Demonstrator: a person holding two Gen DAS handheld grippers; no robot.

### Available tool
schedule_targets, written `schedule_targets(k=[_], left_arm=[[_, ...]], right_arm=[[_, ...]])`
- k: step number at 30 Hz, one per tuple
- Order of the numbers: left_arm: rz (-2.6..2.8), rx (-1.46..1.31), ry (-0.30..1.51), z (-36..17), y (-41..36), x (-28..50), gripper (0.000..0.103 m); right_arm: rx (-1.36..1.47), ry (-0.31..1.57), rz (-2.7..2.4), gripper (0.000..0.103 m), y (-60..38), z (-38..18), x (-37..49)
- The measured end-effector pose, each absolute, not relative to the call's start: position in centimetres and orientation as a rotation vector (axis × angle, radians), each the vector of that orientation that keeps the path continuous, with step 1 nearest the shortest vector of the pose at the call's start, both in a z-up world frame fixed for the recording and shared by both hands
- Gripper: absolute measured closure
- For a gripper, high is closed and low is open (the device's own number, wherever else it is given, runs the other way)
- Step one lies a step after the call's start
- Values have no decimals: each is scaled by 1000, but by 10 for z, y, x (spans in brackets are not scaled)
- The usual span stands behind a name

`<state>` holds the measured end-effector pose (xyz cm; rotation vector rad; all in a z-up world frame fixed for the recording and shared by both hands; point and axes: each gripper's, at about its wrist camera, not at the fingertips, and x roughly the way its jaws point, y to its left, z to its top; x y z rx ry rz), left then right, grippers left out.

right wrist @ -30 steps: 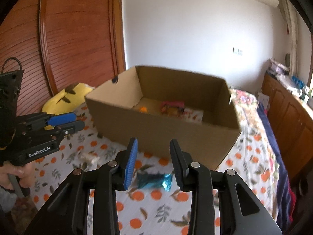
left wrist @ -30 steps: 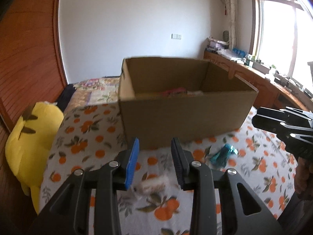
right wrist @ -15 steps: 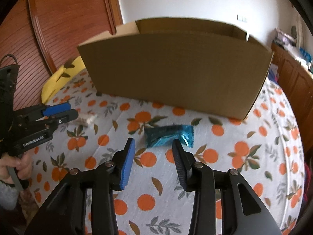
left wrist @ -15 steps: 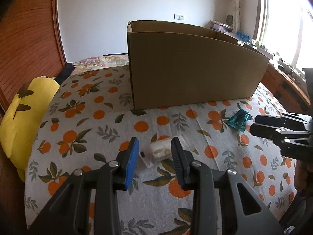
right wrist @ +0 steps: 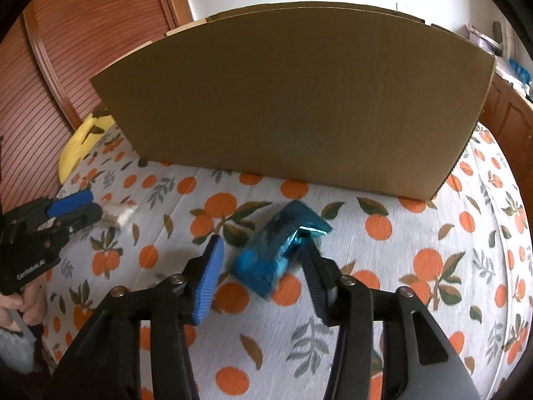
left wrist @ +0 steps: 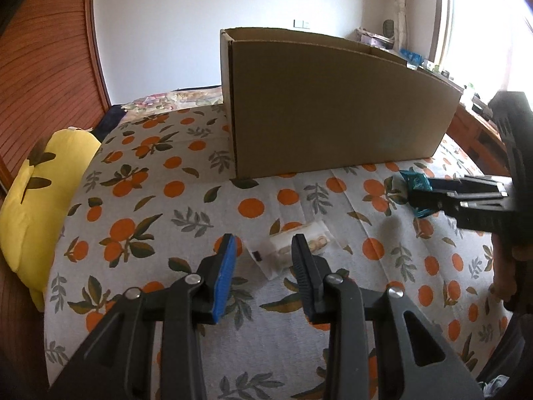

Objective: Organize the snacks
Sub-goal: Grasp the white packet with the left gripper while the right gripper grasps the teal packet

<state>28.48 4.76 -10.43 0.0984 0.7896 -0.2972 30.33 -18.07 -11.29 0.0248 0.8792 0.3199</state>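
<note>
Both our grippers lower since earlier frames; cardboard box (right wrist: pixel 293 100) interior now hidden. Right gripper (right wrist: pixel 263 260): jaws just been opening, straddling blue foil snack (right wrist: pixel 266 253) on orange-print cloth (right wrist: pixel 433 266), not pinching. Left gripper (left wrist: pixel 263 260): parted around clear snack packet (left wrist: pixel 293 246). We centre wrappers, then close gently.

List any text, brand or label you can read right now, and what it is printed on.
"GenRobot.AI": white lettering on the black body of the left hand-held gripper, seen from the right wrist camera; small and partly blurred.
Blue snack wrapper: motion-blurred, no print readable.
Clear snack packet: a small dark mark near one corner, too small to read.
Cardboard box: no print visible on the faces shown.
</note>
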Motion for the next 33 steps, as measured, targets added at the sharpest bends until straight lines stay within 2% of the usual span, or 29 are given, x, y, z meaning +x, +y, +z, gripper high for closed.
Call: schedule_targets(k=[15, 23, 33], left_arm=[[-372, 222, 814, -102, 40, 288, 65], [-395, 337, 853, -112, 24, 292, 57], [-378, 331, 846, -110, 9, 313, 56]], right_arm=[[-79, 845, 279, 52, -170, -116, 307], [-98, 845, 269, 52, -168, -116, 308], [-92, 844, 273, 52, -169, -116, 307]])
